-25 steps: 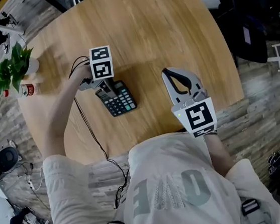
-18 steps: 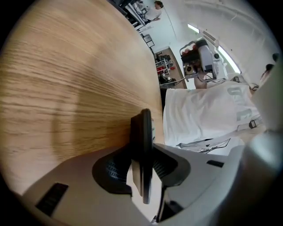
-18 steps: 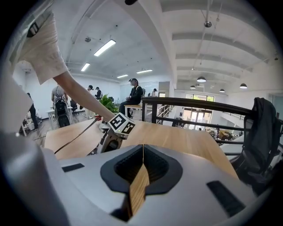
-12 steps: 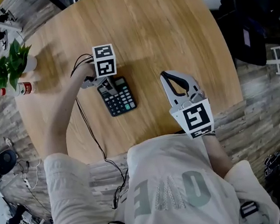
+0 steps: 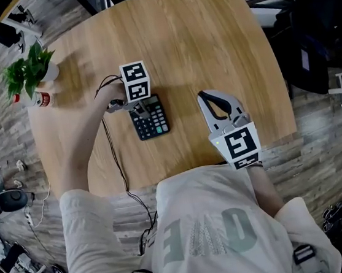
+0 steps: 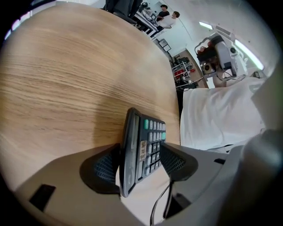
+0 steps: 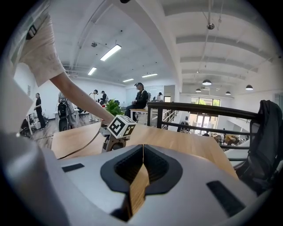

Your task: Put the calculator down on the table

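On the round wooden bench (image 5: 208, 35), from the head view, the black push-button calculator (image 5: 151, 118) lay flat under the left tool (image 5: 143, 109), its long axis along the jaws. Left gripper view: the jaws had just been opening, with the calculator unclamped between them. Right gripper view: the right tool (image 7: 142, 155) was closed and empty, farther off.

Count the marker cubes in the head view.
2. One cube on the left claw, by the calculator; another cube on the right claw, near the table's edge. None hidden.
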Demonstrator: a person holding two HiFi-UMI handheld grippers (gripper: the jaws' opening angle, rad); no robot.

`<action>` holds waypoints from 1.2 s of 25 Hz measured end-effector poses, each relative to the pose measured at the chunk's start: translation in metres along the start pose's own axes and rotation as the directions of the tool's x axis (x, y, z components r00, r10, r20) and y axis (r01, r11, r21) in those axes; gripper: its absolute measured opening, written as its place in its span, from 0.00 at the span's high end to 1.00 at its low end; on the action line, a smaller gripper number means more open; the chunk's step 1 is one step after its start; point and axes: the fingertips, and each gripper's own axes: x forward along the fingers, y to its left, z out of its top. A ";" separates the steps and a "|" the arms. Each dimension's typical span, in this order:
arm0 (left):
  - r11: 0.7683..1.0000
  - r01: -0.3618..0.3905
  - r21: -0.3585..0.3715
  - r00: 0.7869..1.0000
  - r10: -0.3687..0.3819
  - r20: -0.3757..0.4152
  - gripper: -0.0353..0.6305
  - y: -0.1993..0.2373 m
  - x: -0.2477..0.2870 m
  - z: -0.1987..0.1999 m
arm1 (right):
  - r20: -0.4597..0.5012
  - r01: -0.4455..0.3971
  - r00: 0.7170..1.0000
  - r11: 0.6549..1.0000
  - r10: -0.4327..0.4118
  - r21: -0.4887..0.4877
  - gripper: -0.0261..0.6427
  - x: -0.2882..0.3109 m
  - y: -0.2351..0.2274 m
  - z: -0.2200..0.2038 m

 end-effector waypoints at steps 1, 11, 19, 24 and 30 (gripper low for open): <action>1.000 -0.018 -0.010 1.000 0.018 0.005 0.54 0.001 -0.002 0.000 | 0.005 -0.004 1.000 1.000 0.004 -0.006 0.93 -0.002 0.001 0.001; 0.692 -0.685 -0.225 0.639 0.720 0.269 0.71 0.038 -0.126 0.017 | 0.036 0.023 0.999 0.998 -0.020 -0.066 0.93 -0.015 -0.014 0.015; -0.049 -0.641 -0.766 -0.383 0.886 0.264 0.83 -0.079 -0.284 -0.012 | 0.113 0.052 0.993 0.997 -0.044 -0.065 0.93 -0.012 -0.025 0.045; -0.056 -0.355 -0.933 -0.656 0.726 0.206 0.89 -0.186 -0.292 -0.025 | 0.292 0.023 0.956 1.000 -0.019 -0.008 0.93 -0.026 -0.009 0.092; 0.208 -0.085 -0.975 -0.787 0.586 0.193 0.93 -0.265 -0.248 -0.017 | 0.419 -0.075 0.906 0.997 0.055 0.032 0.93 -0.044 0.031 0.113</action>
